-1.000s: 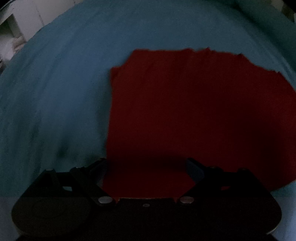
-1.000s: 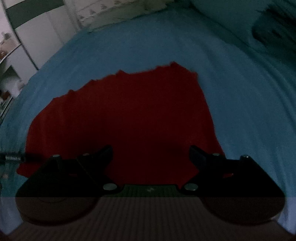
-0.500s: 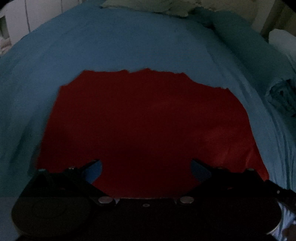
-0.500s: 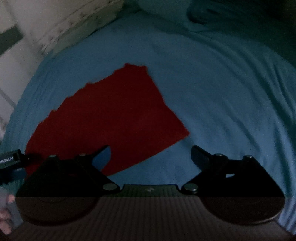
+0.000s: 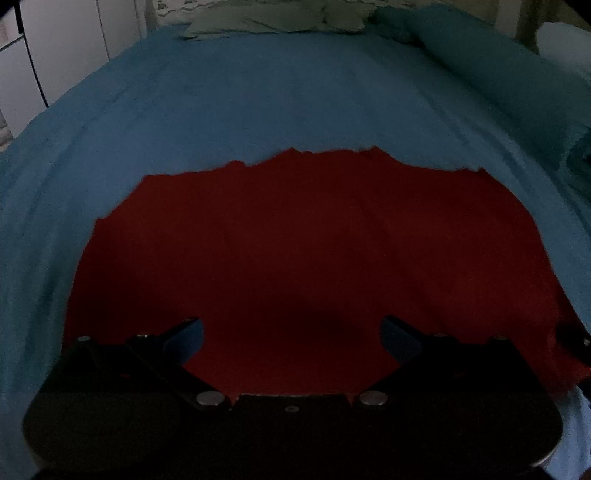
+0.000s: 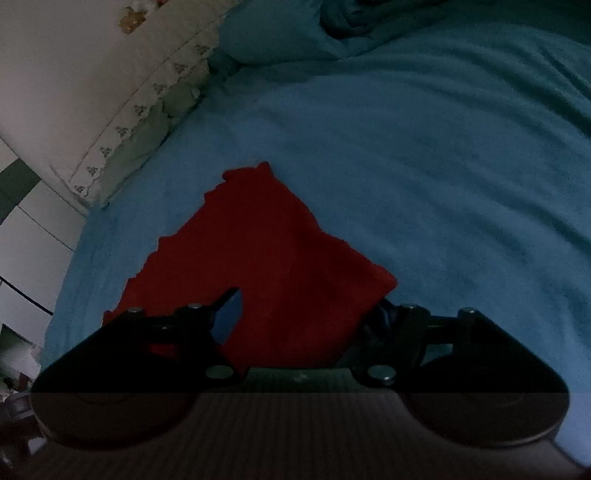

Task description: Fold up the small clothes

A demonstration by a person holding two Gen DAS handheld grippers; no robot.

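Red cloth [image 5: 314,258], some small garment or rag with a ragged far edge, is lying flat on the blue bedsheet [image 5: 295,92], and that's pretty much the whole scene. Lighting is dim, so I can't tell what kind of garment it really is. From the left wrist view the left claw [image 5: 291,332] sits over the near edge of the cloth with its jaws spread wide and nothing between them, just red fabric showing through the gap. The right claw [image 6: 306,310] is also wide open and empty, sitting over the near right corner of the same cloth, whose point pokes out just past the right finger [image 6: 384,314]. I can't say for sure whether either one is actually touching the fabric or just hovering above it. There's a pale pillow [image 5: 273,18] up at the head of the bed and a bunched-up teal blanket [image 6: 369,22] off to the side, well apart from the cloth. My read is that this is the very start of a fold: cloth spread out, no crease made yet, both claws lined up on the near edge. Next move probably needs both to pinch that near edge at its corners and carry it over to the far ragged edge, keeping it level so it doesn't bunch.
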